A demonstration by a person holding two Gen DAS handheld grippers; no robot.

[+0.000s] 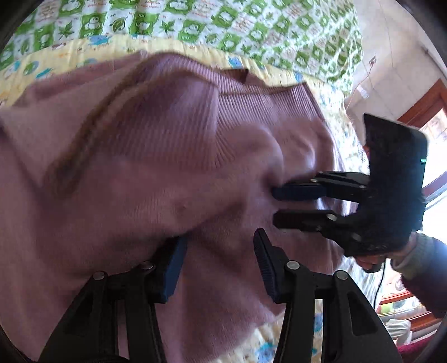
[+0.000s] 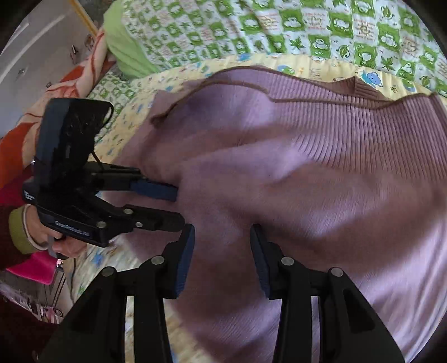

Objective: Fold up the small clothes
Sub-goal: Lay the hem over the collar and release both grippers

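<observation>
A mauve knit sweater (image 1: 139,178) with a ribbed hem lies bunched on a yellow printed bedsheet (image 1: 83,47); it also fills the right wrist view (image 2: 307,181). My left gripper (image 1: 220,251) is open, its fingers astride a fold of the sweater, the left pad partly under cloth. My right gripper (image 2: 222,245) is open over the sweater's near edge. In the left wrist view the right gripper (image 1: 275,205) comes in from the right, jaws apart with sweater fabric between them. In the right wrist view the left gripper (image 2: 178,205) enters from the left, also apart, against the sweater's edge.
A green frog-print quilt (image 2: 279,25) covers the far part of the bed, with a green pillow (image 2: 123,47) and an orange patterned blanket (image 2: 69,83) at the left. A window and wooden frame (image 1: 424,106) stand to the right. A pink item (image 2: 33,270) lies below the bed edge.
</observation>
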